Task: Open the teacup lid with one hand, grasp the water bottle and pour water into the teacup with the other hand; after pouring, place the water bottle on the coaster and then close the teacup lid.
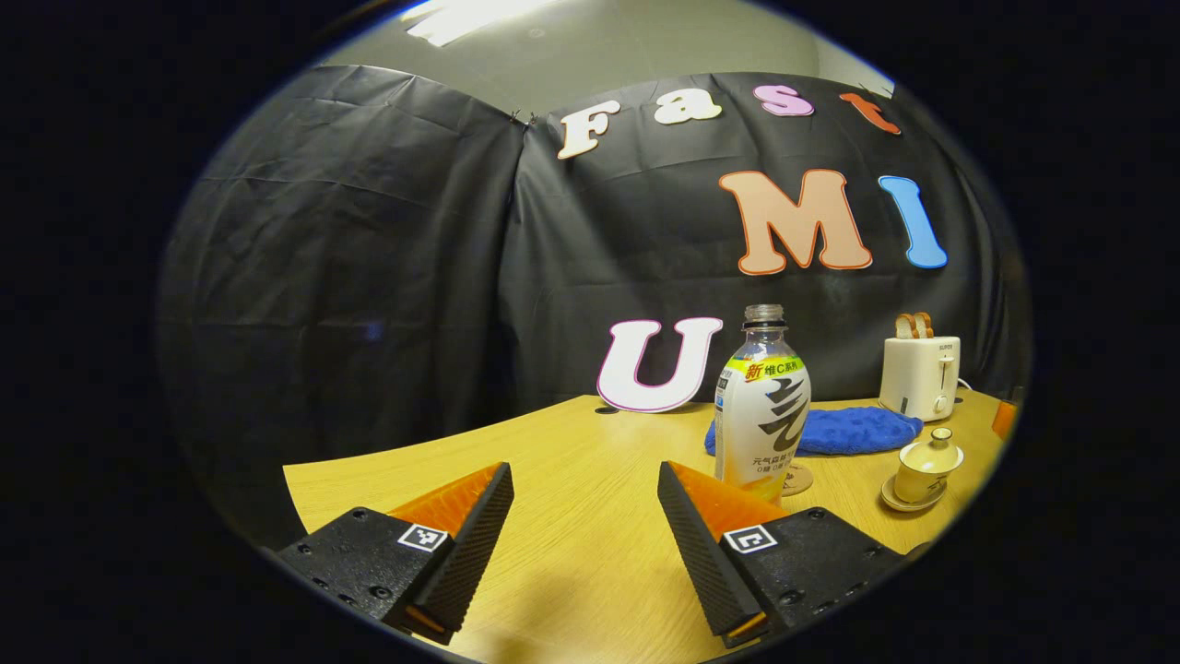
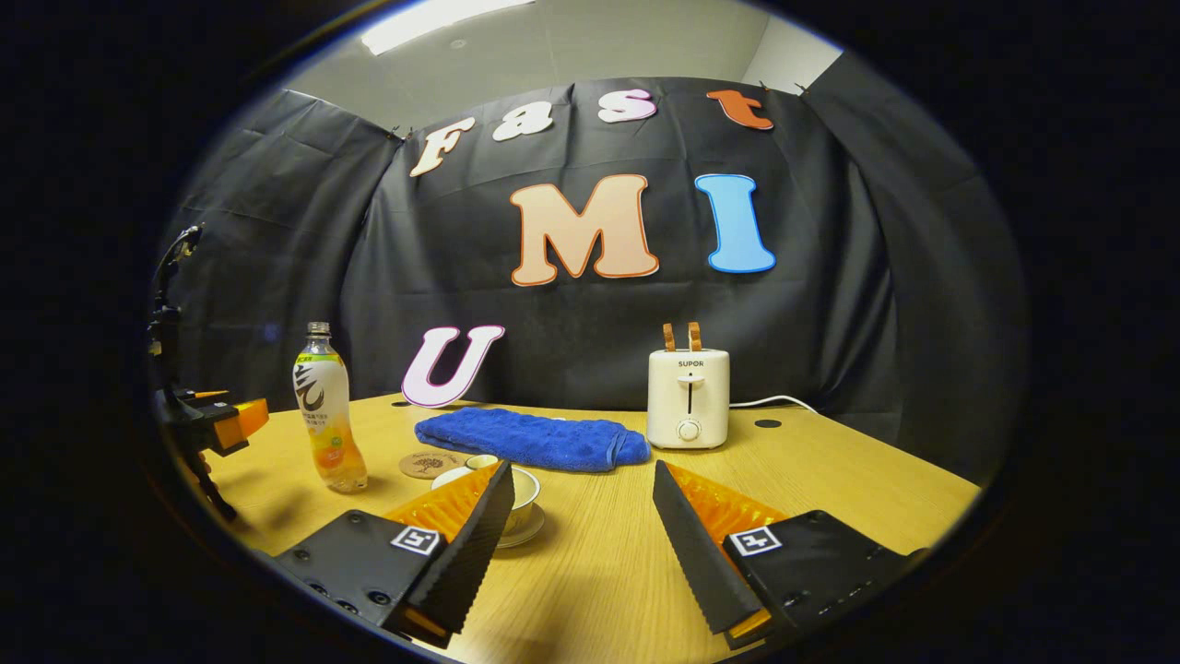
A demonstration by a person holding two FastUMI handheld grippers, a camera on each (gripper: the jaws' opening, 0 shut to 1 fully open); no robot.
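The clear water bottle [image 1: 763, 406], uncapped with a little pale liquid at its bottom, stands upright on the wooden table just beyond my left gripper [image 1: 584, 475], slightly right of its open, empty fingers. A round coaster [image 1: 798, 480] lies right behind the bottle. The cream teacup [image 1: 926, 466] sits on its saucer at the right with its lid on. In the right gripper view the teacup [image 2: 522, 491] is partly hidden behind the left finger of my open right gripper [image 2: 581, 470]. The bottle [image 2: 324, 415] and coaster [image 2: 431, 463] stand to its left, near the left gripper [image 2: 221, 417].
A folded blue towel [image 2: 535, 441] lies behind the cup and coaster. A white toaster [image 2: 688, 397] with toast in it stands at the back, its cord trailing right. The table [image 2: 830, 470] stretches bare to the right; the black cloth wall closes the back.
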